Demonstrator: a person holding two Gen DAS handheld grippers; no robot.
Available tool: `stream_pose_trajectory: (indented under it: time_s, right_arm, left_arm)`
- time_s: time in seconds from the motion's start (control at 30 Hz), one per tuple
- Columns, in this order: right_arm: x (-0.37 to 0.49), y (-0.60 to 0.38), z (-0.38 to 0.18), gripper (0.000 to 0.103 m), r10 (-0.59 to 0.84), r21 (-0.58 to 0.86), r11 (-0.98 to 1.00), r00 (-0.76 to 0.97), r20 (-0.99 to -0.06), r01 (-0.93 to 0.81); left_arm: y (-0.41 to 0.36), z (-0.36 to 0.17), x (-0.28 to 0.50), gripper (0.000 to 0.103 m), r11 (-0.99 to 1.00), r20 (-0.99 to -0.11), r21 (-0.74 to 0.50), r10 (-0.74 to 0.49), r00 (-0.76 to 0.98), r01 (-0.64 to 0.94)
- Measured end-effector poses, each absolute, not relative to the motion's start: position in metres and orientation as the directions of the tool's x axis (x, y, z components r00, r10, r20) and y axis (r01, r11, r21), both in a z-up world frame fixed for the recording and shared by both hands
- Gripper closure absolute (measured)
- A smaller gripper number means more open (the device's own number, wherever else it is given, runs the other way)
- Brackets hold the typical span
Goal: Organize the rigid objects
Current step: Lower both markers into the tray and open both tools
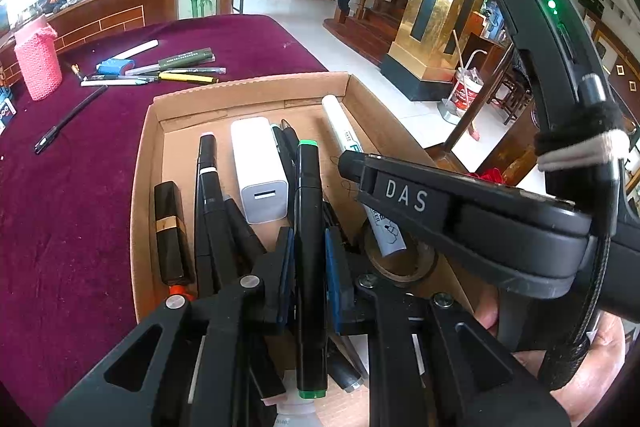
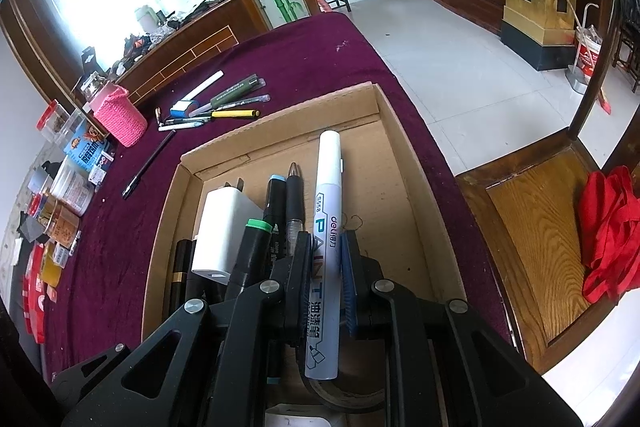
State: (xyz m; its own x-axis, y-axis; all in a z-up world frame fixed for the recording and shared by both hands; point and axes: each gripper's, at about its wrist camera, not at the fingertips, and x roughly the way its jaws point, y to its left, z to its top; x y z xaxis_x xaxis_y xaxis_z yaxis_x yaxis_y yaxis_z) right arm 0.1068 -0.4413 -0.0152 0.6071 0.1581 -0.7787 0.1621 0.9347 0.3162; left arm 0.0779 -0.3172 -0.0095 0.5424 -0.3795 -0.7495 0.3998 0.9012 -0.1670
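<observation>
Spreading across most of both views, the surface (image 1: 72,187) wears a maroon velvet cloth and carries a shallow cardboard box (image 1: 256,95) at its centre. A pink knitted holder (image 1: 38,61) stands toward ten o'clock, with a loose cluster of pens (image 1: 160,71) lying between it and the box (well apart from the box's contents). Inside the box lie a white charger (image 1: 260,171), a black-and-gold lipstick (image 1: 170,231) at its eight o'clock, and a roll of brown tape (image 1: 400,259) at its four o'clock. The left claw (image 1: 310,267) pinches a green-capped black marker (image 1: 310,227) over the box; the right claw (image 2: 326,275) pinches a white paint marker (image 2: 326,227), pointing toward twelve o'clock.
</observation>
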Motion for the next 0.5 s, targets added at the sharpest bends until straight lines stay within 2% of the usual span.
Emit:
stream_pose_trajectory:
  time_s: [0.5]
  right_arm:
    - [0.1063, -0.4405, -0.0157, 0.09, 0.158, 0.317, 0.935, 0.611, -0.775, 0.16]
  left_arm:
    - [-0.3179, -0.0093, 0.0771, 0.09, 0.905, -0.746, -0.15, -0.368, 0.556, 0.398]
